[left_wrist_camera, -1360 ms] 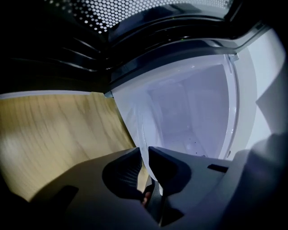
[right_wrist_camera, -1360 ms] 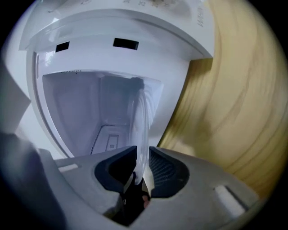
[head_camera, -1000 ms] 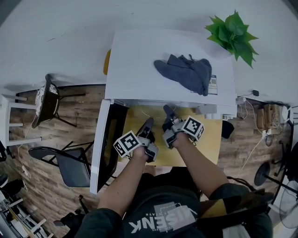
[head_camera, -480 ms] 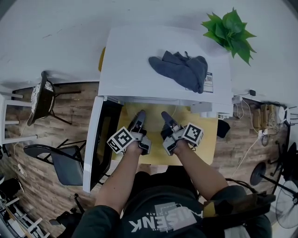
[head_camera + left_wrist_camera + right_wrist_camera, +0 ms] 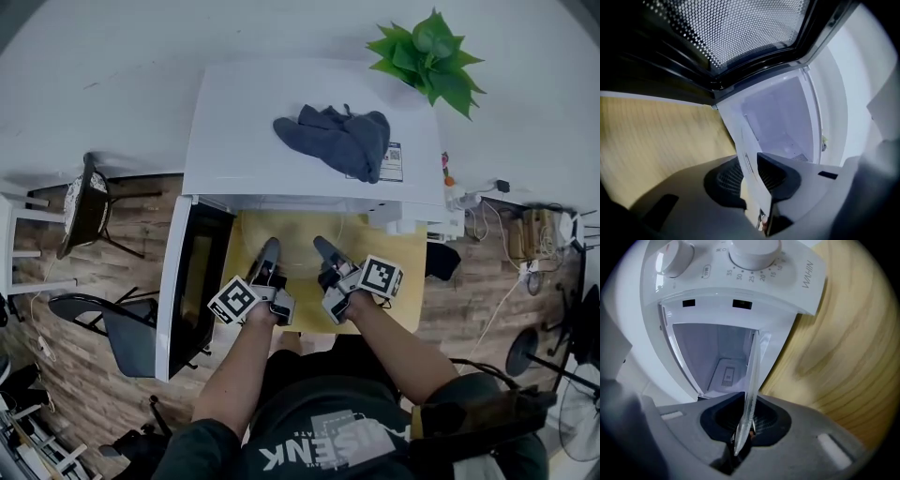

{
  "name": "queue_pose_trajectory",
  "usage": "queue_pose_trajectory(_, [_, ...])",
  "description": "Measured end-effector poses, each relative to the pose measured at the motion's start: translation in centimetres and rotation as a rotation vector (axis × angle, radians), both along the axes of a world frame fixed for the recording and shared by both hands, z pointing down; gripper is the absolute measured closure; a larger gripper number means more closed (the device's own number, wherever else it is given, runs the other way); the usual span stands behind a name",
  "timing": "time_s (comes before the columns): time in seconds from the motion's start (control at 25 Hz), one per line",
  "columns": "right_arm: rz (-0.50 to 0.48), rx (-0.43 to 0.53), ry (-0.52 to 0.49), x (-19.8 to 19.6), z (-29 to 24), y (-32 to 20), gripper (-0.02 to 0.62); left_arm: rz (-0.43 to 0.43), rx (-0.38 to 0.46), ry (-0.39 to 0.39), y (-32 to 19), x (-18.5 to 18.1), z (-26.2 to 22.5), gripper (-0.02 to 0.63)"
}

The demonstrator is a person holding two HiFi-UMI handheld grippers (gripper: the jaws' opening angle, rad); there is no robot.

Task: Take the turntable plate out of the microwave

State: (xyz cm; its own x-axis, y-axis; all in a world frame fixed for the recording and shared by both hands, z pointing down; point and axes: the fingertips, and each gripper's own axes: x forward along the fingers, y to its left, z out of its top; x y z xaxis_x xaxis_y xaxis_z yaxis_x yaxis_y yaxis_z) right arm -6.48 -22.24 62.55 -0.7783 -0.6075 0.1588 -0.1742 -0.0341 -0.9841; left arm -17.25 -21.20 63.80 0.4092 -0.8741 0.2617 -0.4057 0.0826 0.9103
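Note:
The clear glass turntable plate (image 5: pixel 752 373) is out of the white microwave (image 5: pixel 234 131) and hangs over the wooden table, edge-on between both grippers. In the left gripper view the plate (image 5: pixel 749 157) runs between the dark pads of my left gripper (image 5: pixel 752 183), whose jaws have just been closing onto its rim. My right gripper (image 5: pixel 745 423) is shut on the opposite rim. Seen from the head camera, the left gripper (image 5: pixel 268 251) and right gripper (image 5: pixel 321 249) sit side by side just before the open cavity. The glass itself barely shows in that view.
The microwave door (image 5: pixel 187 281) stands wide open to the left. A grey cloth (image 5: pixel 333 141) lies on the microwave's top, with a green plant (image 5: pixel 427 56) behind it. The control dials (image 5: pixel 754 251) are to the cavity's right. Bare table (image 5: pixel 403 291) lies right of the grippers.
Both grippers have drawn back from the microwave's opening toward the person, the right one the farther, with the plate between them. The head view has shifted so the microwave sits further left.

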Motion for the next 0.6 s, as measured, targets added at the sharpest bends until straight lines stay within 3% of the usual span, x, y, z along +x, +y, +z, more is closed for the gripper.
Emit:
queue_pose_trajectory(0.24, [-0.047, 0.024, -0.004, 0.4, -0.8, 1.3, 0.546, -0.035, 0.033, -0.002, 1.4, 0.8, -1.7, 0.529])
queue_pose_trajectory(0.36, [-0.081, 0.031, 0.0, 0.7, -1.2, 2.0, 0.543, -0.05, 0.028, -0.059, 2.5, 0.7, -2.1, 0.531])
queue_pose_trajectory(0.6, [-0.17, 0.087, 0.0, 1.5, -2.9, 3.6, 0.543, -0.116, 0.072, -0.045, 5.0, 1.7, -3.8, 0.532])
